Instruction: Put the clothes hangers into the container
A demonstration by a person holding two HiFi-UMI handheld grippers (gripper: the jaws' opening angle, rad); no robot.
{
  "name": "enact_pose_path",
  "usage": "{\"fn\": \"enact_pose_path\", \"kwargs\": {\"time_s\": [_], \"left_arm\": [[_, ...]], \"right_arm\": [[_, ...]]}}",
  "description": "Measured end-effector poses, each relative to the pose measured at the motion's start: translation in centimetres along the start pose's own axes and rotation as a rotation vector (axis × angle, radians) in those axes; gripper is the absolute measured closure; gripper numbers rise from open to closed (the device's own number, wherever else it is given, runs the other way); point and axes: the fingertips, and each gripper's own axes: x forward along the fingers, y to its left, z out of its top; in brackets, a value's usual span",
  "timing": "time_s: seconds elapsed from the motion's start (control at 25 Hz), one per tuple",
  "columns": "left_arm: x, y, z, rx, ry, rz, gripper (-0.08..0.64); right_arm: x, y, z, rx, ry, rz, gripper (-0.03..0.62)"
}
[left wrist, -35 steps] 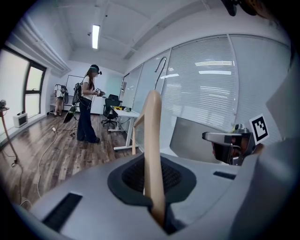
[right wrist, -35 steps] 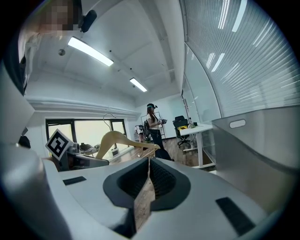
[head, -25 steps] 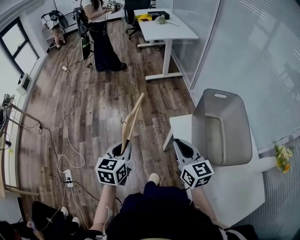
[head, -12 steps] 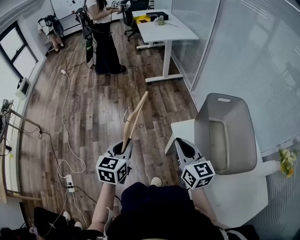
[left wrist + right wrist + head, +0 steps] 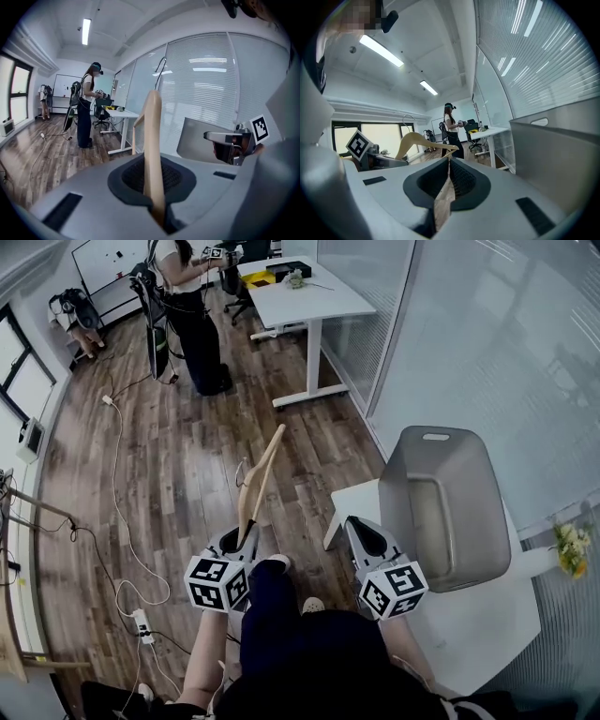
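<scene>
A pale wooden clothes hanger (image 5: 255, 486) with a wire hook sticks up and forward over the wood floor. My left gripper (image 5: 246, 538) is shut on its lower end. In the left gripper view the hanger's arm (image 5: 152, 140) rises straight out of the closed jaws. My right gripper (image 5: 357, 524) hangs over the near left corner of the white table (image 5: 469, 624), jaws shut with nothing between them. Just right of it, on the table, stands the grey container (image 5: 469, 474), which looks empty. The right gripper view has the hanger (image 5: 417, 139) at left and the container wall (image 5: 562, 154) at right.
A person (image 5: 183, 306) stands far off beside a white desk (image 5: 295, 301). Cables (image 5: 117, 474) and a power strip (image 5: 141, 620) trail across the floor at left. A glass wall with blinds runs along the right. Yellow flowers (image 5: 567, 549) stand past the container.
Both grips are unchanged. The head view has swung a little, so the room slides left. A foot has stepped forward below the left gripper.
</scene>
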Motion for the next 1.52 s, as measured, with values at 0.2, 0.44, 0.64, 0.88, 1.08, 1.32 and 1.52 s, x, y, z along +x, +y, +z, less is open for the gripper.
{"fn": "enact_pose_path", "kwargs": {"time_s": [0.2, 0.44, 0.64, 0.88, 1.08, 1.32, 1.52], "left_arm": [[4.3, -0.4, 1.9, 0.026, 0.028, -0.110, 0.537], [9.4, -2.9, 4.8, 0.080, 0.061, -0.240, 0.537], [13.3, -4.6, 6.3, 0.115, 0.096, -0.357, 0.537], [16.6, -6.2, 7.1, 0.158, 0.132, -0.459, 0.537], [18.2, -7.3, 7.4, 0.191, 0.158, -0.543, 0.537], [19.3, -8.1, 7.8, 0.223, 0.173, -0.622, 0.537], [20.0, -8.4, 8.1, 0.253, 0.188, -0.682, 0.537]], "right_arm": [[0.3, -1.4, 0.8, 0.007, -0.014, -0.089, 0.558], [0.3, -4.5, 2.3, 0.049, -0.033, -0.202, 0.560], [0.2, -6.7, 3.0, 0.071, -0.051, -0.318, 0.560], [0.1, -8.1, 3.4, 0.092, -0.066, -0.412, 0.560], [-0.1, -8.3, 3.7, 0.106, -0.077, -0.484, 0.559], [-0.6, -8.5, 3.8, 0.108, -0.096, -0.574, 0.559], [-1.4, -8.4, 4.0, 0.115, -0.116, -0.657, 0.558]]}}
